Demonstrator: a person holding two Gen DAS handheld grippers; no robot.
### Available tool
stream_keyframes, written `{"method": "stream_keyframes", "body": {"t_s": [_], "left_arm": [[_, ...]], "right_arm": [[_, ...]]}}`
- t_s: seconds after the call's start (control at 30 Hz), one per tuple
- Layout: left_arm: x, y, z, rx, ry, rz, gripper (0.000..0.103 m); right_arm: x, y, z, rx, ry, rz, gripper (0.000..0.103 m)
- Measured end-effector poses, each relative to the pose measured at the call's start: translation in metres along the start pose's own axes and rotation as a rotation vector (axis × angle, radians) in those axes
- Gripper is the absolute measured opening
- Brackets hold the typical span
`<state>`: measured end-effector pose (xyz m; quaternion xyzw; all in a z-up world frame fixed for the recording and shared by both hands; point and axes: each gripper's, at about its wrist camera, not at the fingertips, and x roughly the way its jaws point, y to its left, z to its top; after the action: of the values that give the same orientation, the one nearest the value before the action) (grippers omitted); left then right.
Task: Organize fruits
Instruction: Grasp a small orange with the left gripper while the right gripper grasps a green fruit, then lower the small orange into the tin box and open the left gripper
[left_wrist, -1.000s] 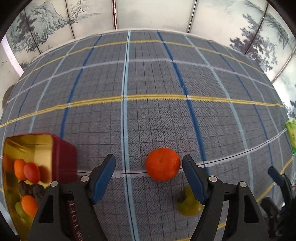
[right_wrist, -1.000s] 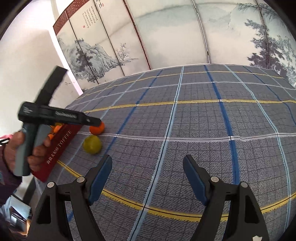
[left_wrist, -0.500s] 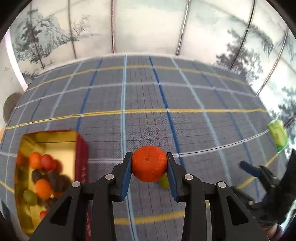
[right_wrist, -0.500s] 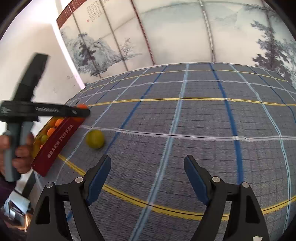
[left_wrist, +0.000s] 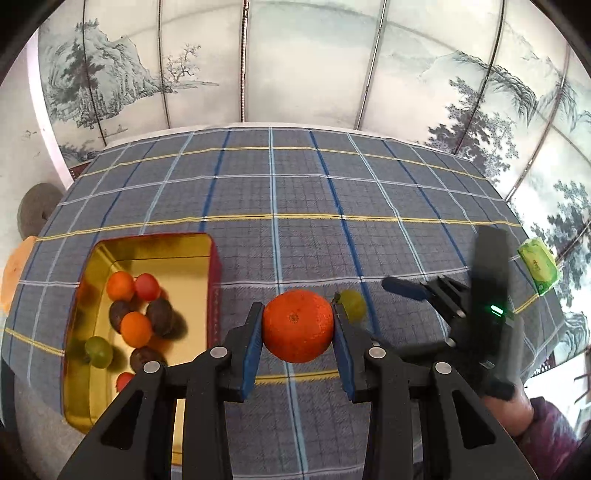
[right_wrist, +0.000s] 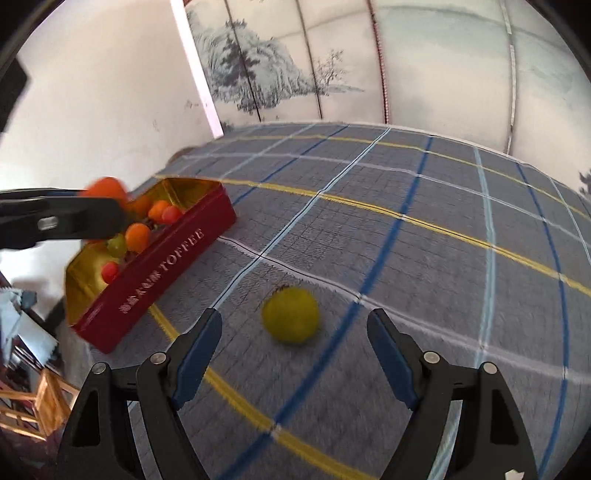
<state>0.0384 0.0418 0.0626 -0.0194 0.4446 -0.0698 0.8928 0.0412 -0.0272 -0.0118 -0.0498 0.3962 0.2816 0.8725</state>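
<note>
Left gripper (left_wrist: 297, 326) pinching a tangerine (left_wrist: 297, 325) aloft beside the red toffee tin (right_wrist: 162, 267) of mixed fruit, right gripper (right_wrist: 295, 345) spread wide above a yellow-green fruit (right_wrist: 290, 315) on the plaid tablecloth (left_wrist: 295, 192).

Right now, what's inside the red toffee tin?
The tin holds small fruits: orange ones, red ones, dark ones and a green one. Its near end is hidden behind the left tool.
</note>
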Motion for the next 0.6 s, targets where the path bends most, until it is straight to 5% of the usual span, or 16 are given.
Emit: {"method": "stream_keyframes", "body": {"t_s": [0.1, 0.13, 0.23, 0.6], "left_arm": [[-0.006, 0.003, -0.005, 0.01, -0.015, 0.021, 0.037], [-0.008, 0.004, -0.007, 0.015, -0.022, 0.039, 0.037], [-0.013, 0.004, -0.013, 0.028, -0.048, 0.083, 0.037], [-0.021, 0.021, -0.035, 0.035, -0.079, 0.169, 0.037]], "right_arm": [[0.015, 0.0, 0.004, -0.017, 0.034, -0.038, 0.064], [0.02, -0.001, 0.005, -0.017, 0.056, -0.037, 0.049], [0.029, 0.0, 0.004, -0.016, 0.081, -0.028, 0.032], [-0.017, -0.039, -0.018, 0.191, -0.049, -0.123, 0.032]]}}
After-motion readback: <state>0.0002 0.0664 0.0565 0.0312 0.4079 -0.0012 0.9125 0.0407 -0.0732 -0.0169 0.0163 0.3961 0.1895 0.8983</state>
